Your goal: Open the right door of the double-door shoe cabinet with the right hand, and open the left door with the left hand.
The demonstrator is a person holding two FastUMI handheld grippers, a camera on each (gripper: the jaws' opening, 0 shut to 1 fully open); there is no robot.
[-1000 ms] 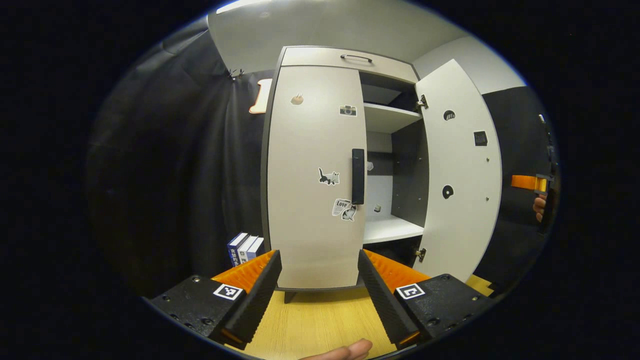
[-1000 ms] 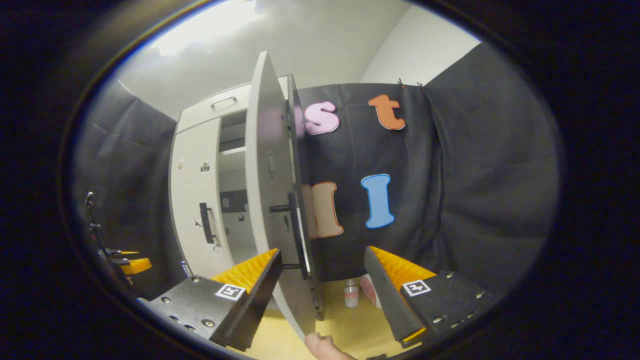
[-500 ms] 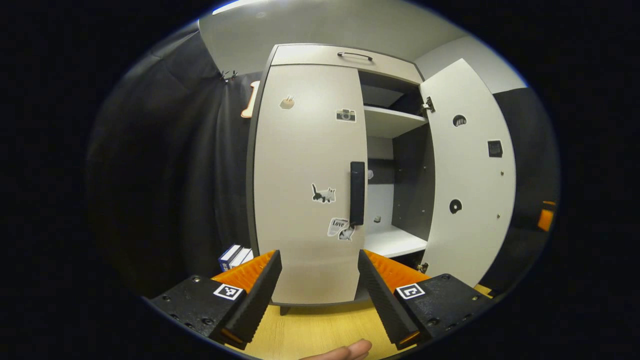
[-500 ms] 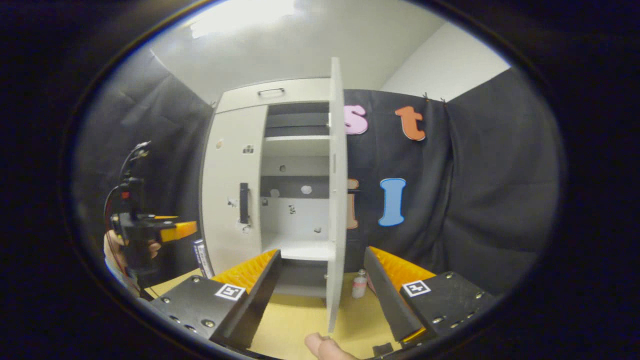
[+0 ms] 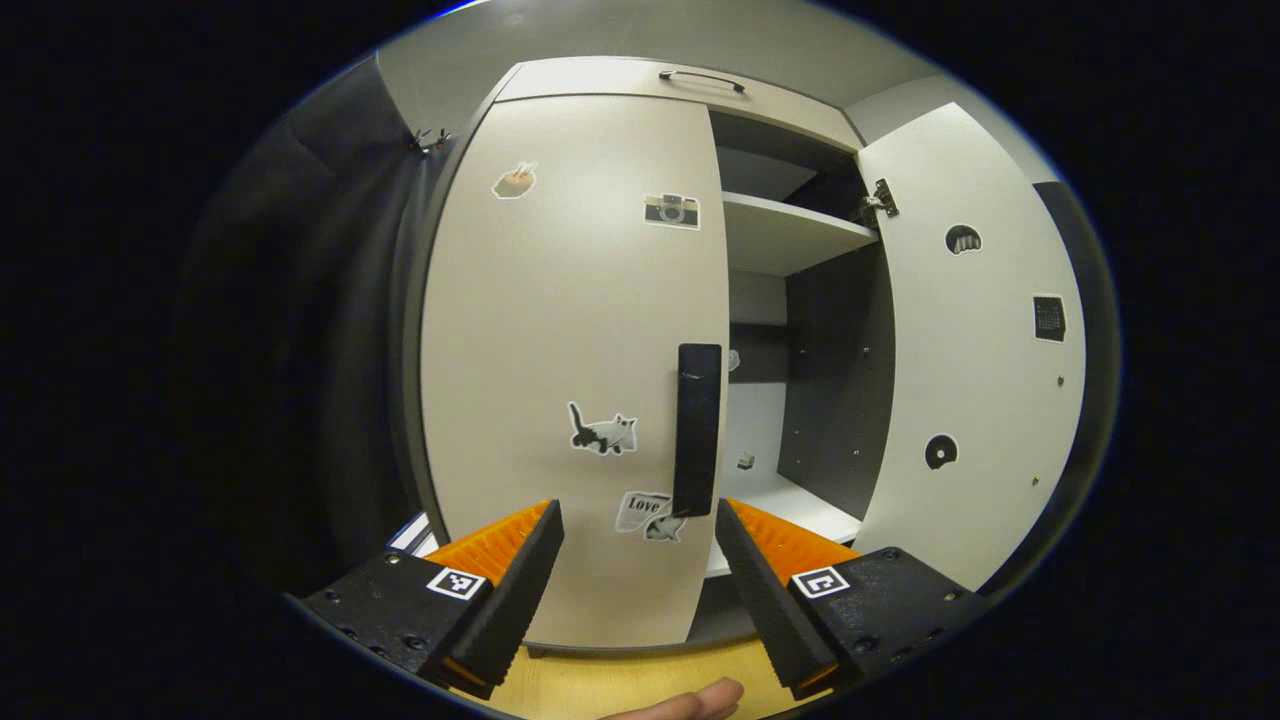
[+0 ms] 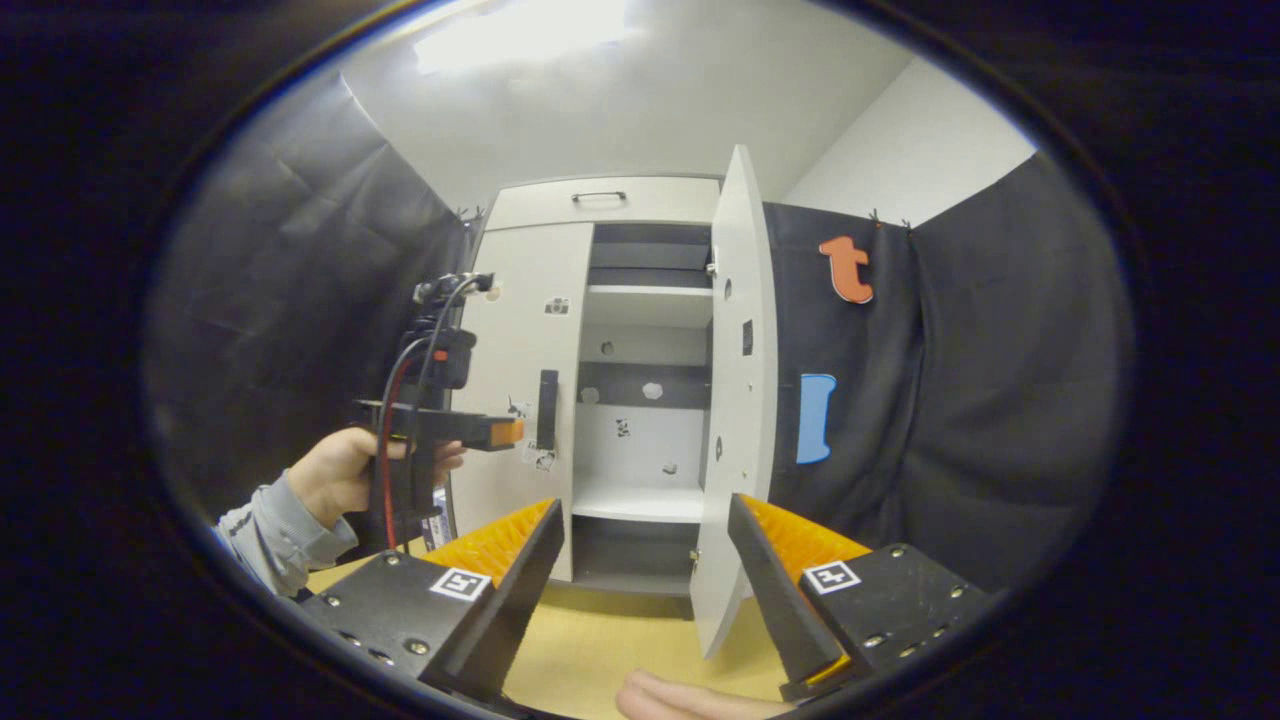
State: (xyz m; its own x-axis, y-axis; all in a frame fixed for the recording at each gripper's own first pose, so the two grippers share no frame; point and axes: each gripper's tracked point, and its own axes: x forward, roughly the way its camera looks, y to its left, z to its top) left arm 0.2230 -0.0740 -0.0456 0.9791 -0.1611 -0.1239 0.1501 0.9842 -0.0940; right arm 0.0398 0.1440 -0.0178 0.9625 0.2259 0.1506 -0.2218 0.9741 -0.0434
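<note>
The pale shoe cabinet fills the left gripper view. Its left door [image 5: 570,330] is closed, and the black vertical handle [image 5: 697,430] stands just above and ahead of my open left gripper [image 5: 640,575], a little right of centre. The right door [image 5: 975,350] is swung wide open. In the right gripper view the cabinet is farther off, with the left door [image 6: 520,400], its handle [image 6: 547,410] and the open right door [image 6: 745,400]. A hand [image 6: 335,475] holds the left gripper [image 6: 505,432] level just short of that handle. My right gripper [image 6: 645,580] is open and holds nothing, well back from the right door.
White shelves [image 5: 790,235] and a dark back panel show inside the cabinet. A drawer with a metal pull [image 5: 700,80] tops it. Books [image 5: 412,535] stand at its lower left. The cabinet rests on a light wooden surface [image 6: 600,640]. Black cloth hangs on both sides.
My left gripper has closed in on the left door's handle, which looms larger. My right gripper has drawn back from the right door, now left standing wide open.
</note>
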